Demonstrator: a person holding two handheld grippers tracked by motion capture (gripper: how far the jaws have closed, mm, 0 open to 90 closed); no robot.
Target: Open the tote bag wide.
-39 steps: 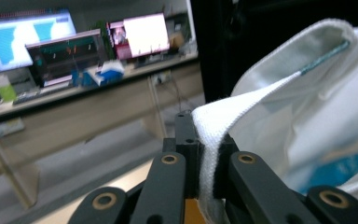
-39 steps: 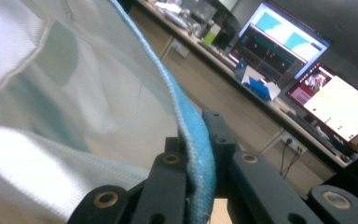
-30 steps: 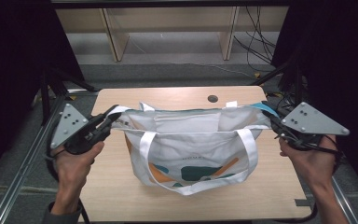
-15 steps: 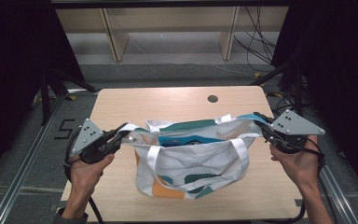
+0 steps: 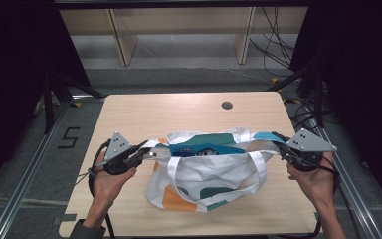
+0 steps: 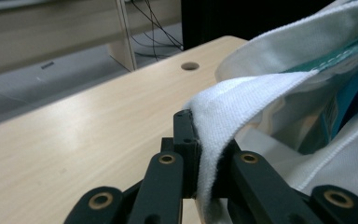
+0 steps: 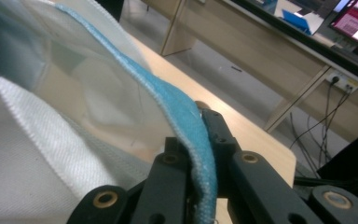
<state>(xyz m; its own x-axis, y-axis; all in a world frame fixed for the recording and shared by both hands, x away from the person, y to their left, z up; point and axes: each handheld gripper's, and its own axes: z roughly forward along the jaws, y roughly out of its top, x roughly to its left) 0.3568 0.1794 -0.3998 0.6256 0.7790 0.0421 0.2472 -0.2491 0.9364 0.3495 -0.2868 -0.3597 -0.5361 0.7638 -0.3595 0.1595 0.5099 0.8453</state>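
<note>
Two grippers, one per hand, each pinching an end of one tote bag point(image 5: 206, 167). Nearest, at the bottom of the high view: two forearms coming in, left hand point(image 5: 110, 179) and right hand point(image 5: 312, 178) wrapped around the tools. Left gripper point(image 5: 146, 153) pressed together on the white hem at the bag's left end; in the left gripper view point(image 6: 200, 154), thick white webbing caught between the black jaws. Right gripper point(image 5: 277, 143) likewise clamped on the right end, where the right gripper view point(image 7: 205, 158) shows a blue-edged rim squeezed between the jaws. Held apart and pulling outward, probably to draw the mouth taut and lift the top edge while the body sags down onto the table point(image 5: 144, 114). Bag hanging between the two tools over the near half of the tabletop, lower part resting on the wood. Two white handles point(image 5: 214, 181) drooping in loops down the front panel, over teal and orange print. Farther off: one round hole point(image 5: 227, 105) in the far part of the tabletop, well apart from the bag. Beyond that: wooden shelving point(image 5: 179, 30) and loose cables point(image 5: 273, 45) on the floor.
</note>
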